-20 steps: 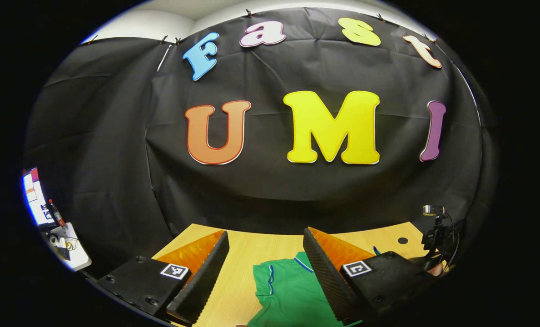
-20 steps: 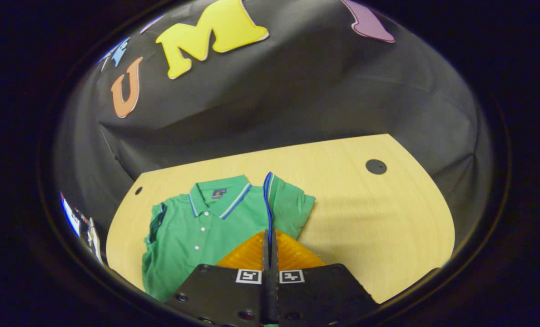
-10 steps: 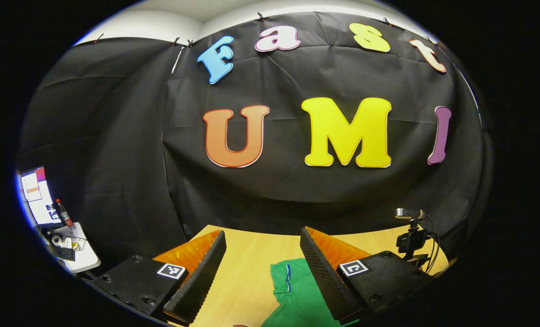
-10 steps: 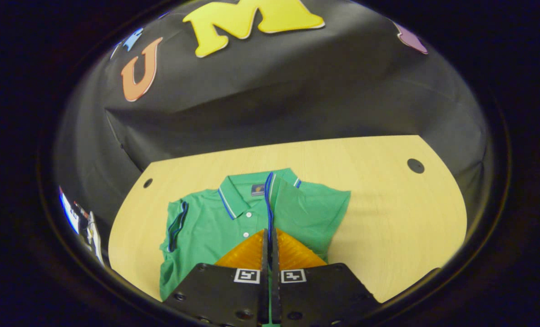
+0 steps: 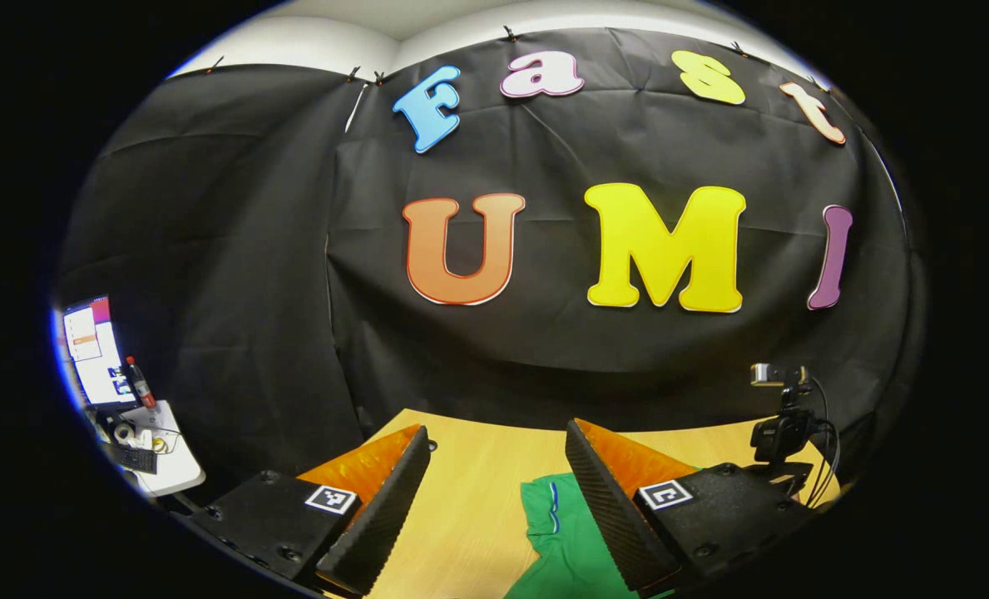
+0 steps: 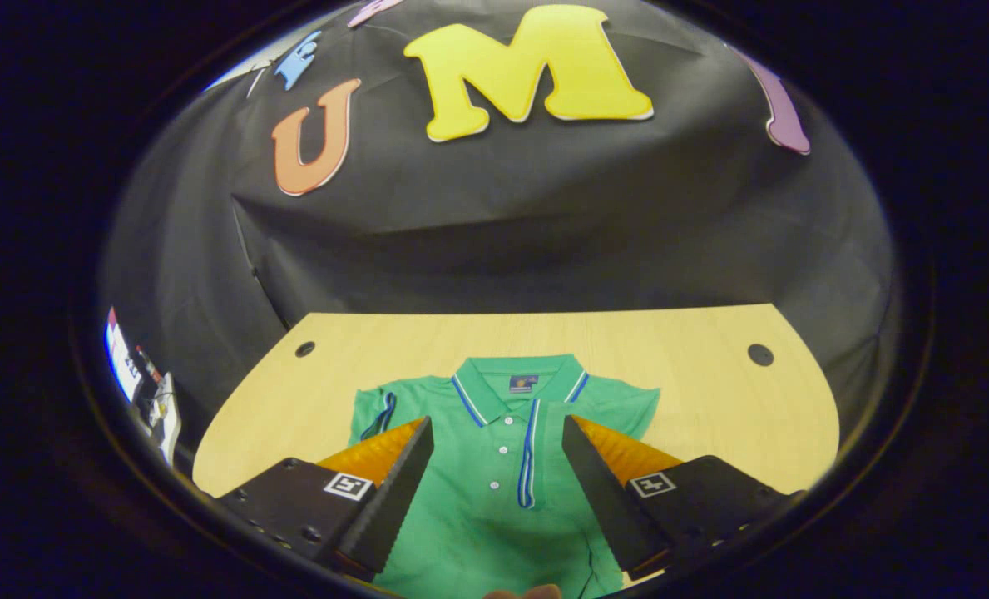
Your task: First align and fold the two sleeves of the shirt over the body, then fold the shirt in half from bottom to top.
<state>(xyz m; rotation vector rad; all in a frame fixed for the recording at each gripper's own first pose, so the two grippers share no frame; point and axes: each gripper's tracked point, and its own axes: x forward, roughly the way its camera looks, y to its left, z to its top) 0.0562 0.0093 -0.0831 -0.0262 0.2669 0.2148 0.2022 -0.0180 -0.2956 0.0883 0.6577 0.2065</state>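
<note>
A green shirt [image 6: 502, 466] lies flat mid-table [image 6: 694, 391], collar toward the far edge, long axis running near to far. The left tool [image 5: 494, 507] and right tool [image 6: 498, 482] hover above it, jaws apart, empty. Both sleeves look folded in; a careless hem lift could spill them.

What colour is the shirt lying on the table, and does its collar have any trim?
The shirt is green; its collar has blue-and-white edging, clearest in the right gripper view.
</note>
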